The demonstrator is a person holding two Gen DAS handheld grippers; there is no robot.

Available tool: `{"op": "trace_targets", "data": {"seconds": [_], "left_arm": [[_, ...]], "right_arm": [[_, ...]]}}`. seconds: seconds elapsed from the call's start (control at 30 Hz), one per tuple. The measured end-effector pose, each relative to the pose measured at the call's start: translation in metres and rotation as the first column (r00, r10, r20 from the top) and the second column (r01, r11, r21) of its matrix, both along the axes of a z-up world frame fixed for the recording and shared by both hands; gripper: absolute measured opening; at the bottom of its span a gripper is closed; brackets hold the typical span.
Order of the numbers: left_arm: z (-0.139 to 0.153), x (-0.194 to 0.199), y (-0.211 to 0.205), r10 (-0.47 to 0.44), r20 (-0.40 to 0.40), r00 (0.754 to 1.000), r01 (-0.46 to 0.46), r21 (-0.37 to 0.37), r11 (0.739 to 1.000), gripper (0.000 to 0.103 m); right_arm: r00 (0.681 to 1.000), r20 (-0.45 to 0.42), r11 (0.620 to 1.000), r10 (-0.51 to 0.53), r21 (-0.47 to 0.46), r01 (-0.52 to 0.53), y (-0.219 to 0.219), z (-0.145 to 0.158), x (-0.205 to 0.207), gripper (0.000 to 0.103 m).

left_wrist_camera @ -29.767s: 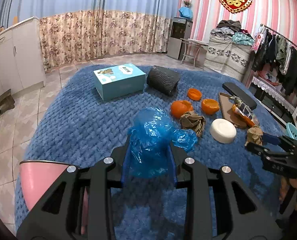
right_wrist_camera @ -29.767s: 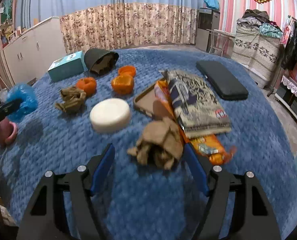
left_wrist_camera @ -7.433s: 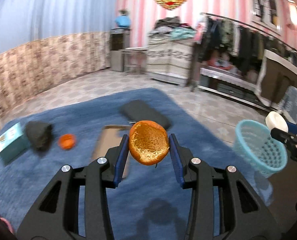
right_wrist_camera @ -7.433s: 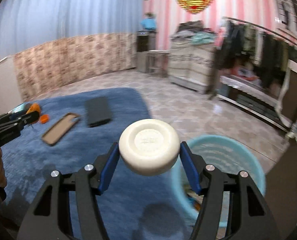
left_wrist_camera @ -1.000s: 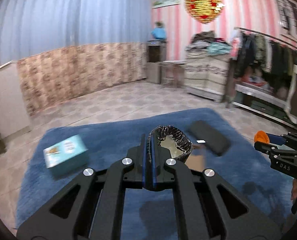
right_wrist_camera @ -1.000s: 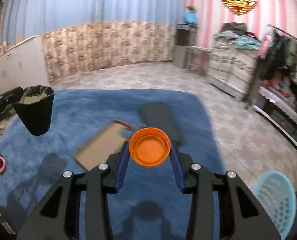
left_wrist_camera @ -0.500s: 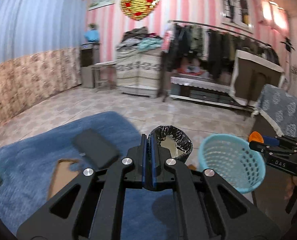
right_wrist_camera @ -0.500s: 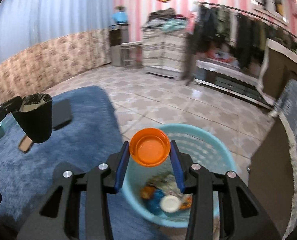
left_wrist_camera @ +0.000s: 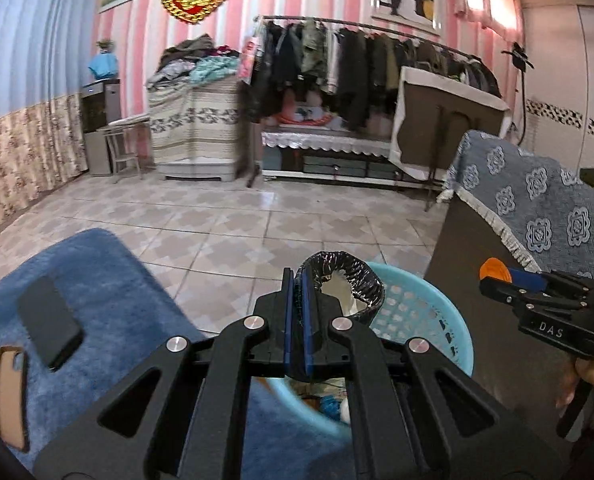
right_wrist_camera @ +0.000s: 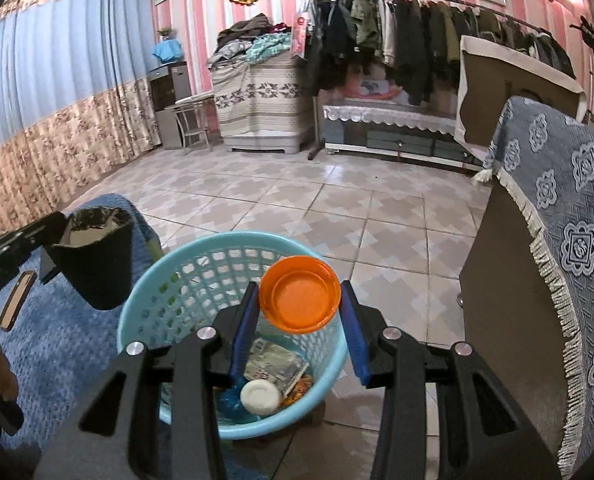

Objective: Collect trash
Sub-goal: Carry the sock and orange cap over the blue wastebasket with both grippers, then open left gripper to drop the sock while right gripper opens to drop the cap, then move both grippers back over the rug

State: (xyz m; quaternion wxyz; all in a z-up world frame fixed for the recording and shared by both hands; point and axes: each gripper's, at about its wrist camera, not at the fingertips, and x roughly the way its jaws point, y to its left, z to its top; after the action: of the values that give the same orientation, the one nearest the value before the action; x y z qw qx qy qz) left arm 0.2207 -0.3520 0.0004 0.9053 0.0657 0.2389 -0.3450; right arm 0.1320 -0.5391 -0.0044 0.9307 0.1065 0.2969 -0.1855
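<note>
Round orange plastic lid [right_wrist_camera: 299, 300]: clamped between the right gripper [right_wrist_camera: 297, 326] pads, above the light-blue perforated plastic basket [right_wrist_camera: 169, 280] | black foil-lined cup [left_wrist_camera: 347, 284]: rim pinched by the fully closed left gripper [left_wrist_camera: 295, 320], over the basket edge | basket contents partly hidden; white disc [right_wrist_camera: 259, 397] discernible.

Home bedroom: clothes rack [left_wrist_camera: 361, 60], blue bedspread [left_wrist_camera: 97, 280], tiled floor [right_wrist_camera: 337, 208], curtains [right_wrist_camera: 57, 80].

Left gripper [left_wrist_camera: 295, 280] pinched tight on black cup [left_wrist_camera: 347, 280] rim, right gripper [right_wrist_camera: 297, 300] clamped across orange lid [right_wrist_camera: 299, 300], both angled down above basket [right_wrist_camera: 169, 280].
</note>
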Motion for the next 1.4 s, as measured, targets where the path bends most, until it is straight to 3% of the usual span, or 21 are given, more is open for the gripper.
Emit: {"op": "trace_targets", "data": {"seconds": [0.17, 0.23, 0.3, 0.37, 0.6, 0.77, 1.03, 1.1, 1.13, 1.2, 1.4], "left_arm": [[-0.010, 0.001, -0.031, -0.050, 0.008, 0.999, 0.050, 0.043, 0.998, 0.003], [-0.012, 0.003, -0.036, -0.056, 0.004, 0.998, 0.056, 0.045, 0.997, 0.011], [-0.012, 0.006, -0.033, -0.053, -0.005, 0.999, 0.053, 0.041, 0.998, 0.050], [-0.012, 0.007, -0.030, -0.022, 0.016, 1.000, 0.022, 0.041, 0.999, 0.066], [0.008, 0.018, 0.015, 0.137, 0.087, 0.987, -0.141, 0.037, 0.989, 0.096], [0.026, 0.013, 0.053, 0.234, 0.159, 0.959, -0.241, 0.030, 0.970, 0.098], [0.025, 0.005, 0.105, 0.305, 0.125, 0.944, -0.313, 0.049, 0.949, 0.098], [0.025, 0.000, 0.118, 0.322, 0.114, 0.940, -0.329, 0.055, 0.943, 0.098], [0.025, -0.002, 0.124, 0.332, 0.115, 0.936, -0.340, 0.058, 0.939, 0.098], [0.026, -0.007, 0.138, 0.354, 0.116, 0.928, -0.362, 0.060, 0.930, 0.098], [0.032, -0.026, 0.175, 0.426, 0.112, 0.898, -0.433, 0.047, 0.900, 0.098]], "right_arm": [[1.000, -0.005, 1.000, -0.009, 0.013, 0.010, -0.007, -0.005, -0.001, 0.040], [1.000, -0.005, 1.000, -0.012, 0.015, 0.012, -0.009, -0.005, 0.000, 0.040], [1.000, -0.004, 1.000, -0.014, 0.018, 0.014, -0.011, -0.006, 0.001, 0.040], [1.000, -0.005, 1.000, -0.013, 0.017, 0.013, -0.011, -0.007, 0.002, 0.040], [1.000, -0.012, 1.000, 0.012, -0.003, -0.012, -0.001, -0.013, 0.012, 0.040], [0.999, -0.014, 0.999, 0.049, 0.001, -0.049, 0.022, -0.022, 0.036, 0.040], [0.994, -0.060, 0.996, 0.094, 0.002, -0.094, 0.050, -0.045, 0.081, 0.041], [0.993, -0.071, 0.996, 0.094, 0.009, -0.093, 0.051, -0.045, 0.088, 0.058], [0.994, -0.071, 0.996, 0.088, 0.006, -0.088, 0.052, -0.045, 0.088, 0.071], [0.993, -0.060, 0.995, 0.097, 0.006, -0.097, 0.056, -0.038, 0.087, 0.073], [0.992, -0.006, 0.992, 0.129, -0.013, -0.129, 0.076, -0.012, 0.072, 0.093]]}}
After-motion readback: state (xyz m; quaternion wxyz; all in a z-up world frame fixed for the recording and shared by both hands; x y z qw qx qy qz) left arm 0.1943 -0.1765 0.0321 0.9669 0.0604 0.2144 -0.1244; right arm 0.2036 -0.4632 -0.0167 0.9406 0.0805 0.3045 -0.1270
